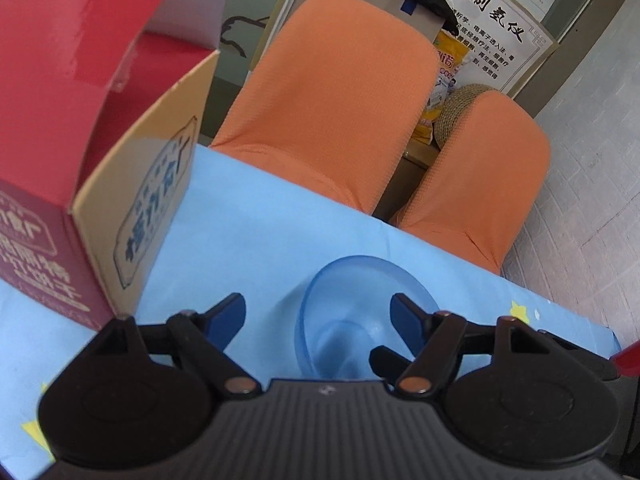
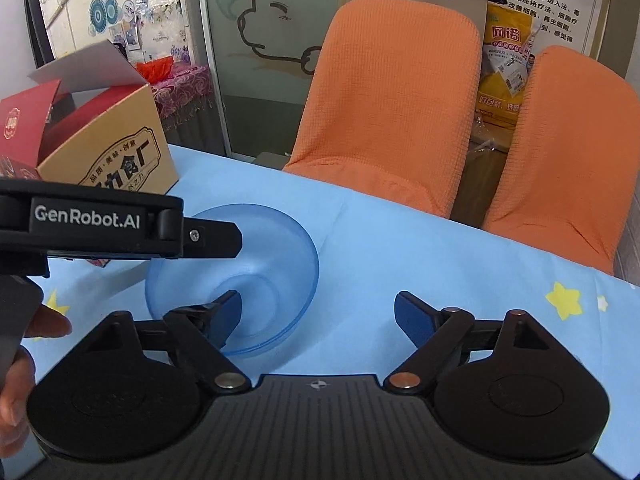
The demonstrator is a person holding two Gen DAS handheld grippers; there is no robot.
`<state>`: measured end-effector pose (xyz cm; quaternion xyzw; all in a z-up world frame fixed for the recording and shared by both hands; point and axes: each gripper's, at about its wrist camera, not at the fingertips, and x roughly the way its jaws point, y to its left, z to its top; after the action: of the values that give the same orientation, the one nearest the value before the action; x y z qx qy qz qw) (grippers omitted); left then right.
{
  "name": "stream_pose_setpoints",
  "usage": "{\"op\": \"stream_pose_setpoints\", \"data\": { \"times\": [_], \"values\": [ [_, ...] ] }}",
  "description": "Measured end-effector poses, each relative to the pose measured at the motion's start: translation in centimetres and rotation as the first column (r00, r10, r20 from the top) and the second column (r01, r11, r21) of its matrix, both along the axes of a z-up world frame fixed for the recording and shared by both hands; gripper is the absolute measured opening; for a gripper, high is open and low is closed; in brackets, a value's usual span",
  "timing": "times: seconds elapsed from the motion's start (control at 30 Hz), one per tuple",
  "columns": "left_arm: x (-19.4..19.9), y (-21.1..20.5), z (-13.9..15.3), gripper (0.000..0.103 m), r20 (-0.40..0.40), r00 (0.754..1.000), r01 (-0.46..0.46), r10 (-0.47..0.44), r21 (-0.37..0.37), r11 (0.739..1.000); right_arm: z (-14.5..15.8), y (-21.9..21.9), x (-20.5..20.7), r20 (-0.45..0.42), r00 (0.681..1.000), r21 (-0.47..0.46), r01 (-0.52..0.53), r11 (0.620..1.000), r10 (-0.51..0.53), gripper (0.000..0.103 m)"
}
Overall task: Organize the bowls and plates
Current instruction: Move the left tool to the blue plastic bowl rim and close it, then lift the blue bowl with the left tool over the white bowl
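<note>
A translucent blue bowl [image 1: 360, 312] sits on the blue tablecloth [image 1: 248, 240], seen tilted in the left wrist view. My left gripper [image 1: 318, 314] is open, its jaws standing on either side of the bowl's near part, not touching that I can see. In the right wrist view the bowl [image 2: 256, 268] looks like two stacked bowls. My left gripper's body [image 2: 120, 224] reaches over the bowl's left rim. My right gripper [image 2: 318, 316] is open and empty, its left finger [image 2: 228, 314] in front of the bowl.
An open red and tan cardboard box [image 1: 120, 184] stands on the table at the left; it also shows in the right wrist view [image 2: 108, 148]. Two orange chairs [image 2: 392, 100] stand behind the table's far edge. The tablecloth has yellow stars [image 2: 564, 294].
</note>
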<state>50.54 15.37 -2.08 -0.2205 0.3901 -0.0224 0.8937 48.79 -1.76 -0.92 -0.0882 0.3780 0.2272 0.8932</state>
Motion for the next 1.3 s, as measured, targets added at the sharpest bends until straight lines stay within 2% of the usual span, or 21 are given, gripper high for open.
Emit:
{"op": "stream_pose_setpoints", "data": {
  "times": [0.33, 0.4, 0.43, 0.47, 0.5, 0.6, 0.63, 0.67, 0.83, 0.97, 1.13, 1.3],
  "values": [
    [0.7, -0.4, -0.8, 0.064, 0.0, 1.0, 0.02, -0.02, 0.012, 1.0, -0.8, 1.2, 0.3, -0.011, 0.999, 0.003, -0.033, 0.999, 0.033, 0.102],
    [0.5, -0.5, -0.8, 0.05, 0.006, 1.0, 0.022, -0.022, 0.027, 0.999, -0.9, 1.2, 0.4, -0.013, 0.999, 0.018, -0.032, 0.999, 0.032, 0.098],
    [0.5, -0.6, -0.8, 0.046, 0.008, 1.0, 0.021, -0.021, 0.041, 0.999, -0.9, 1.2, 0.4, -0.013, 0.999, 0.025, -0.034, 0.999, 0.034, 0.091],
    [0.6, -0.7, -0.9, 0.038, 0.008, 1.0, 0.025, -0.025, 0.056, 0.998, -0.9, 1.3, 0.5, -0.01, 0.999, 0.029, -0.042, 0.999, 0.042, 0.075],
    [0.5, -0.8, -0.9, 0.032, 0.009, 1.0, 0.028, -0.029, 0.069, 0.997, -0.8, 1.4, 0.5, -0.007, 0.999, 0.027, -0.042, 0.999, 0.042, 0.073],
    [0.3, -0.9, -0.9, 0.024, 0.012, 0.999, 0.04, -0.041, 0.067, 0.997, -0.8, 1.9, 0.1, 0.011, 0.998, 0.018, -0.056, 0.998, 0.056, 0.067],
    [0.0, -0.9, -0.9, 0.024, 0.011, 0.999, 0.036, -0.037, 0.071, 0.997, -0.7, 2.0, -0.1, 0.011, 0.998, 0.022, -0.06, 0.998, 0.06, 0.054],
    [-0.3, -1.0, -0.8, 0.024, 0.011, 0.999, 0.037, -0.038, 0.082, 0.996, -0.7, 2.0, -0.2, 0.005, 0.998, 0.027, -0.063, 0.998, 0.063, 0.048],
    [-1.9, -1.0, -0.2, 0.024, 0.009, 0.999, 0.052, -0.052, 0.057, 0.997, 0.0, 1.9, -1.4, 0.002, 0.998, 0.025, -0.061, 0.998, 0.061, 0.048],
    [-3.8, -1.9, 1.7, 0.024, 0.025, 0.997, 0.07, -0.071, 0.049, 0.996, 1.4, 1.1, -2.8, 0.007, 0.999, 0.03, -0.053, 0.998, 0.053, 0.048],
    [-7.6, -4.3, 4.4, 0.024, 0.057, 0.993, 0.104, -0.106, 0.045, 0.994, 3.9, -0.7, -6.4, 0.047, 0.998, 0.025, -0.033, 0.999, 0.032, 0.048],
    [-13.2, -7.9, 6.7, 0.024, 0.093, 0.982, 0.158, -0.162, 0.042, 0.987, 6.3, -4.2, -11.7, 0.082, 0.997, 0.026, 0.003, 1.0, -0.005, 0.048]
  ]
}}
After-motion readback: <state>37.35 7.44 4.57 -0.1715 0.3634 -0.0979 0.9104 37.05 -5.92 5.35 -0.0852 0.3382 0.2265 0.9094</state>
